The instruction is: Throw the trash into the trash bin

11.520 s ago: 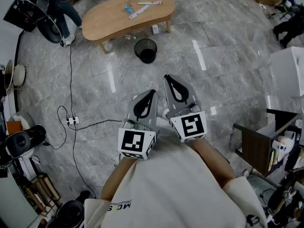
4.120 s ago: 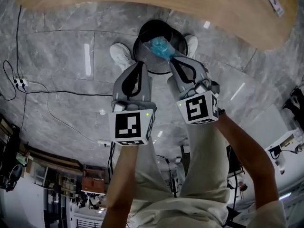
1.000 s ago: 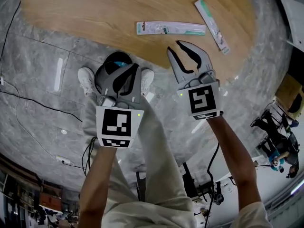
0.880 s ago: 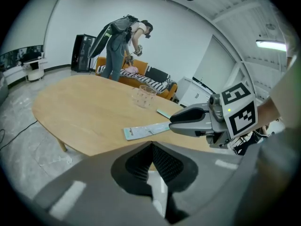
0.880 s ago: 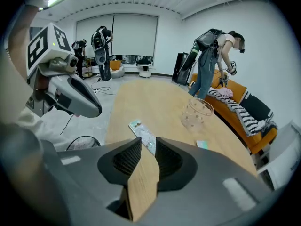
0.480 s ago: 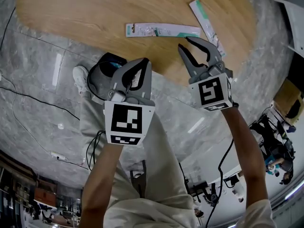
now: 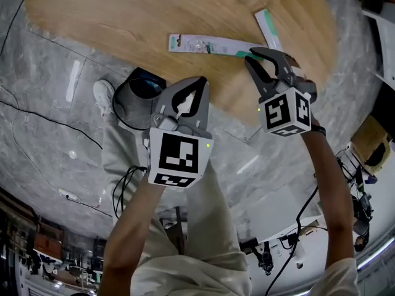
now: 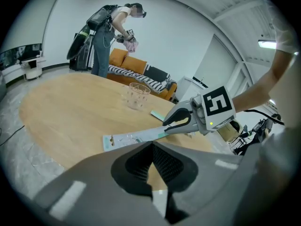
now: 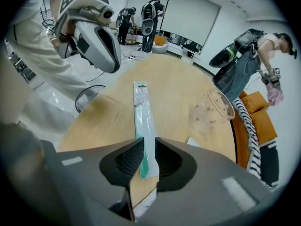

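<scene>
grasp step: right gripper (image 7: 252,58) jaws just closing on wrapper (image 7: 203,44) end, left gripper (image 7: 199,84) pinched together, empty; next lift to trash bin (image 7: 126,100)

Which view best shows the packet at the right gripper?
Right gripper view: packet runs lengthwise, near end between the right gripper's jaws, which just closed further. Head view: small, end covered. Left gripper view: side-on.

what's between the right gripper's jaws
The green end of the long packet; the right gripper has just been closing its jaws on it, in the right gripper view.
</scene>
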{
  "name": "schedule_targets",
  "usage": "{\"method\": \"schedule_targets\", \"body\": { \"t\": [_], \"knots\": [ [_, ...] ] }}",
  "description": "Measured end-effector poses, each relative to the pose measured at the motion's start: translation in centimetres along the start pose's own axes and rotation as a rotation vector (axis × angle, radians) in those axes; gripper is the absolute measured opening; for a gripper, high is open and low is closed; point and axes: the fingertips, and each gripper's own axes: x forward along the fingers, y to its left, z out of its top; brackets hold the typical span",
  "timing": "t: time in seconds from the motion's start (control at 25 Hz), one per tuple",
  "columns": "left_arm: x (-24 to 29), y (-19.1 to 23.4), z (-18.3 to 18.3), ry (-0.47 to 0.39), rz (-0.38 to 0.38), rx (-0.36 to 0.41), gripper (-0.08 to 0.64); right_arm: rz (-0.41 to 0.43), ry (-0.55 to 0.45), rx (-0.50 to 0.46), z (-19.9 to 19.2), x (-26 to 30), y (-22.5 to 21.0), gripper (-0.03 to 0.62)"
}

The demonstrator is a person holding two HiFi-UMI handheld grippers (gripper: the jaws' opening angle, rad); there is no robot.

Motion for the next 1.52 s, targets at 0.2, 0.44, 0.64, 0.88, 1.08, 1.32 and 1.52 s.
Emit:
{"method": "schedule_targets", "body": {
  "t": [0.2,0.44,0.64,0.88,1.08,1.32,1.52],
  "knots": [
    [0.2,-0.3,0.1,0.005,-0.013,0.006,0.0,0.049,0.064,0.018,-1.0,1.5,-0.2,0.081],
    [-0.1,-0.4,-0.1,0.006,-0.034,0.004,0.0,0.082,0.098,-0.065,-1.2,1.9,0.1,0.083],
    [-0.5,-0.2,-0.3,0.011,-0.03,0.003,0.0,0.097,0.079,0.012,-0.9,1.4,0.1,0.069],
    [-1.3,0.1,-0.9,0.015,-0.036,0.015,0.0,0.086,0.023,0.192,0.9,0.1,0.8,0.067],
    [-2.5,0.8,-2.0,0.02,-0.03,0.015,0.0,0.125,-0.04,0.308,4.3,-0.8,2.4,0.067],
    [-5.4,2.9,-4.7,0.042,-0.02,0.017,0.0,0.132,-0.086,0.374,9.2,-0.6,4.9,0.067],
    [-6.8,4.0,-5.2,0.037,0.001,0.003,0.0,0.137,-0.129,0.46,11.6,-1.1,5.7,0.067]
  ]
}}
